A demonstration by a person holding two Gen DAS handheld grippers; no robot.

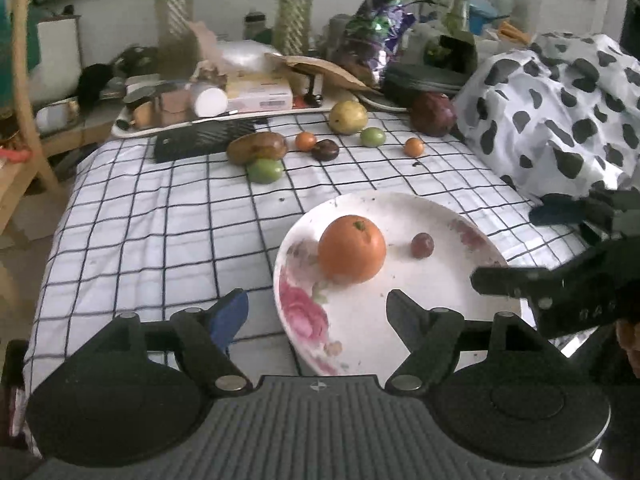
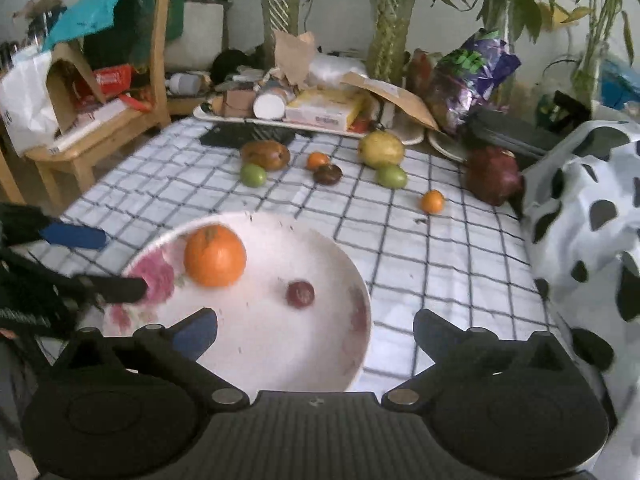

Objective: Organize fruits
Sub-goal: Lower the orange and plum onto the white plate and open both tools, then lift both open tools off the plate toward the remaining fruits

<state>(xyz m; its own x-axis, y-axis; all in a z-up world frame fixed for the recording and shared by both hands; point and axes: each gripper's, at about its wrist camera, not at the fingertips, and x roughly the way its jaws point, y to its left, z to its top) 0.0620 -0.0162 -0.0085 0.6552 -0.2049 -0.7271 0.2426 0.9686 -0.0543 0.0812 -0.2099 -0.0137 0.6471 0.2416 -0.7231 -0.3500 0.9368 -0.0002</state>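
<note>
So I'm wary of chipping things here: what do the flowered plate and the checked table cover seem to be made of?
The plate looks like glazed ceramic or enamel, possibly melamine: a smooth, white, slightly glossy surface with printed pink roses and a thin raised rim. The table cover looks like soft woven cloth with a matte finish: its black grid lines bend and it drapes over the table's edge.

Wooden chair (cluttered), pale wall

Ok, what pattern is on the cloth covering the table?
White with a black grid check, on the tablecloth; clearest in the left wrist view.
</note>
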